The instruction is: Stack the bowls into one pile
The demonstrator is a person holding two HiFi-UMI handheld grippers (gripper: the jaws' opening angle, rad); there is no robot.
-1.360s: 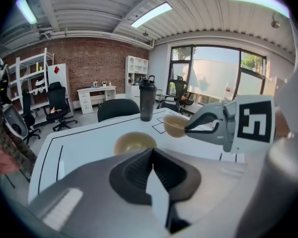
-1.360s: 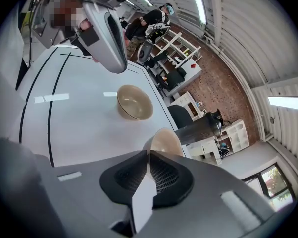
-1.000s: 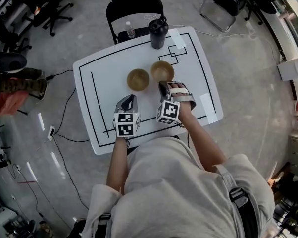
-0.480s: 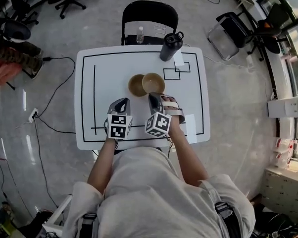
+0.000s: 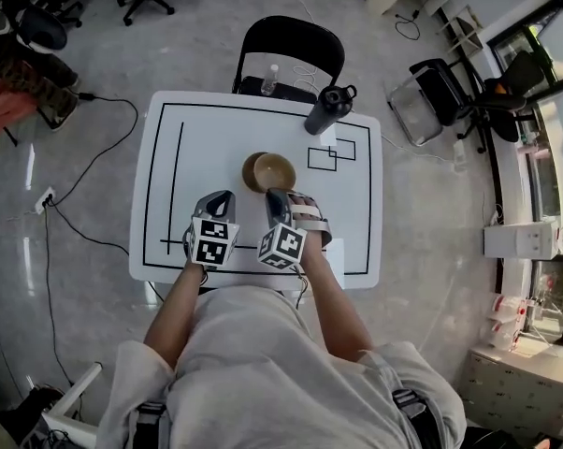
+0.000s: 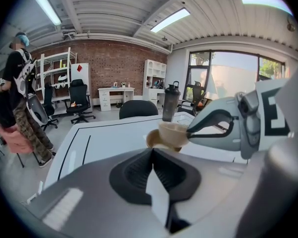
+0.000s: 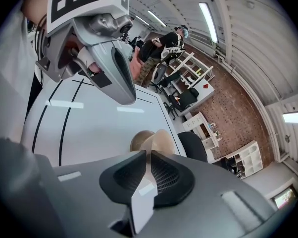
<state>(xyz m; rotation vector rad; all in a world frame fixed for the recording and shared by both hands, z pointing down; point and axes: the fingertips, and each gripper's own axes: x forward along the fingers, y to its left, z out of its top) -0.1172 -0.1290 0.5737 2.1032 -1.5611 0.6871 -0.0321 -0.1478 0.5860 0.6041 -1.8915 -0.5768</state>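
Two tan bowls are on the white table (image 5: 169,157). One bowl (image 5: 252,172) rests on the table. My right gripper (image 5: 278,197) holds the other bowl (image 5: 278,169) by its near rim, tilted and overlapping the first. In the right gripper view the held bowl's rim (image 7: 160,139) runs into the narrow gap between my jaws, which have just been opening slightly, with the resting bowl (image 7: 138,141) behind it. The left gripper view shows the raised bowl (image 6: 173,135) over the resting bowl (image 6: 150,139). My left gripper (image 5: 222,198) hovers shut and empty, to the left of the bowls.
A dark bottle (image 5: 324,110) stands at the table's far edge on the right, and a black chair (image 5: 291,50) sits behind the table. Black lines mark the tabletop. A person (image 6: 15,73) stands far off to the left among office chairs.
The right gripper has carried its bowl leftward until it overlaps the other bowl; a second ago the two stood apart. The left gripper has drifted a little alongside.
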